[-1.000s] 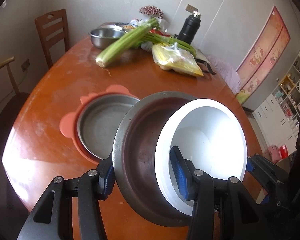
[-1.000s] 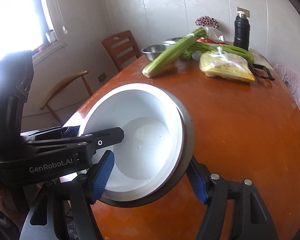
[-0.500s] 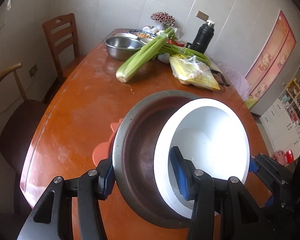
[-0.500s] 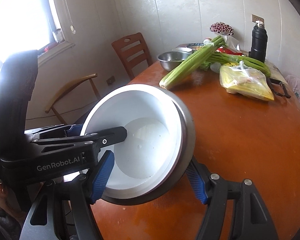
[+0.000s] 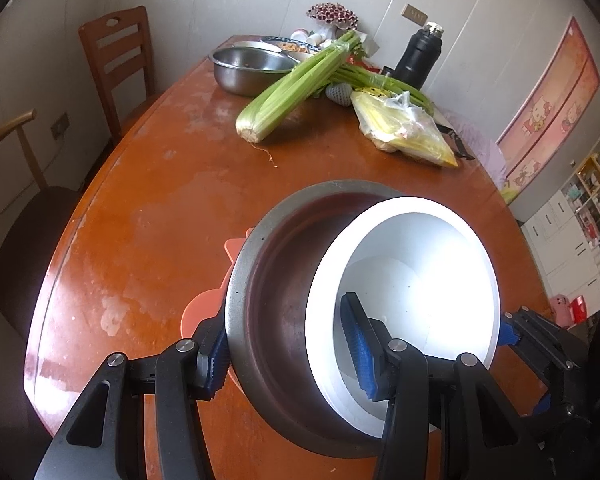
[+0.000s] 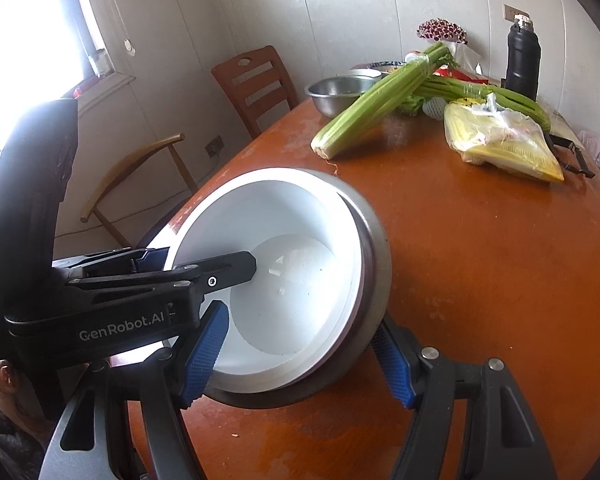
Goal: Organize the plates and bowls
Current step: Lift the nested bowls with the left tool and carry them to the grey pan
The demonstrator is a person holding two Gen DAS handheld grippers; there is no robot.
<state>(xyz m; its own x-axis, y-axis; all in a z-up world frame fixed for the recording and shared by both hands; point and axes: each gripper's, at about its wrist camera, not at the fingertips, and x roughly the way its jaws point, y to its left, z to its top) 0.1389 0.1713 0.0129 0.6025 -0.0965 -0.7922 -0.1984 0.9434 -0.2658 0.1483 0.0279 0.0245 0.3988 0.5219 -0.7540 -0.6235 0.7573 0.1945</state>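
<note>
A white bowl sits nested inside a steel bowl. Both grippers hold this stack from opposite sides, tilted, above the orange-brown table. My left gripper is shut on the near rim of both bowls, one finger inside the white bowl. My right gripper is shut on the stack's rim in the right wrist view, where the white bowl and steel bowl fill the middle. A pink silicone mat shows partly behind the steel bowl; whatever lies on it is hidden.
At the table's far end lie a steel basin, celery, a bag of yellow food, a black flask and plates of food. Wooden chairs stand at the left.
The held stack has moved with both grippers toward the table's far end. The pink mat and the steel dish on it have slid behind the bowls; only the mat's edge shows now.
</note>
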